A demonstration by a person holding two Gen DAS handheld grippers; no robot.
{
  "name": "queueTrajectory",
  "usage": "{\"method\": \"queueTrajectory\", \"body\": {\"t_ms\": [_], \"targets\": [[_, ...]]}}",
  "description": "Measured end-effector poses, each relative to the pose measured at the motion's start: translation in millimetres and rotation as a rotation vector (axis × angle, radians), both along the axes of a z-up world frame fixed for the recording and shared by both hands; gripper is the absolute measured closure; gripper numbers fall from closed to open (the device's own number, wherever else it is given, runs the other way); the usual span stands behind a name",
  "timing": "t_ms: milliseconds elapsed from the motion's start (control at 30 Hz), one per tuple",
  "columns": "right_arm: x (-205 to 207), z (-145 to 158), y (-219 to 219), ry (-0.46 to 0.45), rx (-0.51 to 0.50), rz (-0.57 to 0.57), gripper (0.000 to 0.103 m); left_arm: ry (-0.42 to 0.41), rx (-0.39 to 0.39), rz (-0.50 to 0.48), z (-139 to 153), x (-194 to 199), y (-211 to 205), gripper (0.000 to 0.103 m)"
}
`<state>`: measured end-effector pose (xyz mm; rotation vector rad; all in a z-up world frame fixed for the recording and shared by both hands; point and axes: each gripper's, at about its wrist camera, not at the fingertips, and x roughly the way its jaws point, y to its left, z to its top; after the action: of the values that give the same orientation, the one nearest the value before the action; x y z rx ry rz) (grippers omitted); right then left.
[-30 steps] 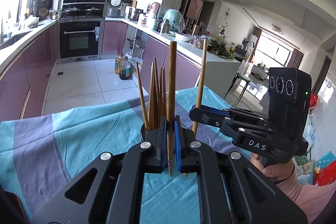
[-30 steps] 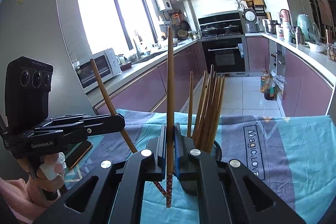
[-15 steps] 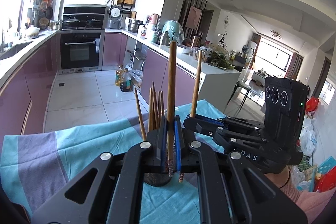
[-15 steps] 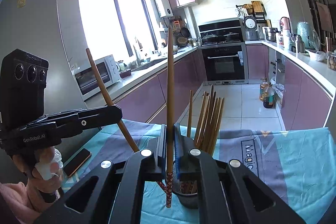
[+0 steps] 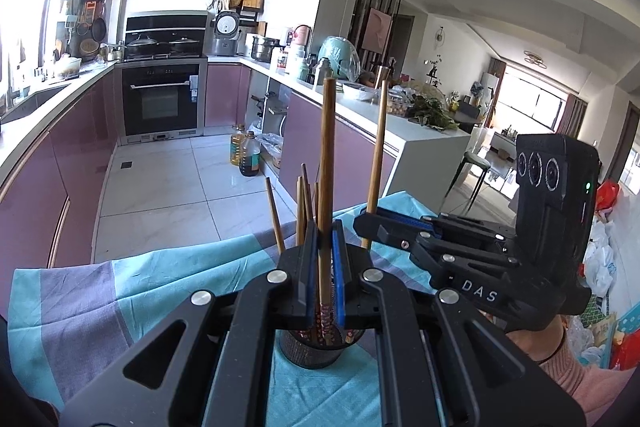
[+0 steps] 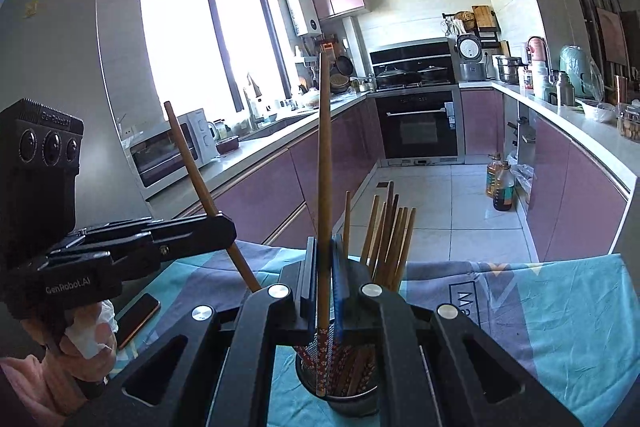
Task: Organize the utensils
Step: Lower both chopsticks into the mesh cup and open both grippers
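A black mesh cup [image 5: 310,349] [image 6: 352,401] stands on the teal and grey tablecloth [image 5: 160,287] and holds several brown chopsticks [image 6: 390,235]. My left gripper [image 5: 325,233] is shut on one upright chopstick [image 5: 327,163]; its patterned lower end hangs at the cup's mouth. My right gripper [image 6: 322,245] is shut on another chopstick [image 6: 325,147], whose patterned end also reaches into the cup's mouth. Each gripper shows in the other's view, left gripper [image 6: 226,227] and right gripper [image 5: 362,223], close on either side of the cup.
A phone [image 6: 136,315] lies on the cloth at the left, near the hand that holds the left gripper. Beyond the table's far edge are tiled floor, purple cabinets, an oven [image 5: 160,99] and oil bottles [image 5: 246,157].
The cup has dropped lower in both views and now shows beneath the jaws. Both held chopsticks now have their patterned ends at its mouth. The two grippers stand closer together.
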<state>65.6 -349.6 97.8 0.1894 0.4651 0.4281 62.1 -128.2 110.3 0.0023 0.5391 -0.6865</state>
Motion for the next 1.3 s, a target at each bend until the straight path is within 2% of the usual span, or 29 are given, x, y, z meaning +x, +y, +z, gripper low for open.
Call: {"method": "queueTrajectory", "body": {"t_ms": [1300], "targets": [[18.7, -29.1, 7.4, 0.071, -0.043, -0.031, 0.097, 0.092, 0.079, -0.012, -8.7, 23.5, -23.5, 0.095]]}}
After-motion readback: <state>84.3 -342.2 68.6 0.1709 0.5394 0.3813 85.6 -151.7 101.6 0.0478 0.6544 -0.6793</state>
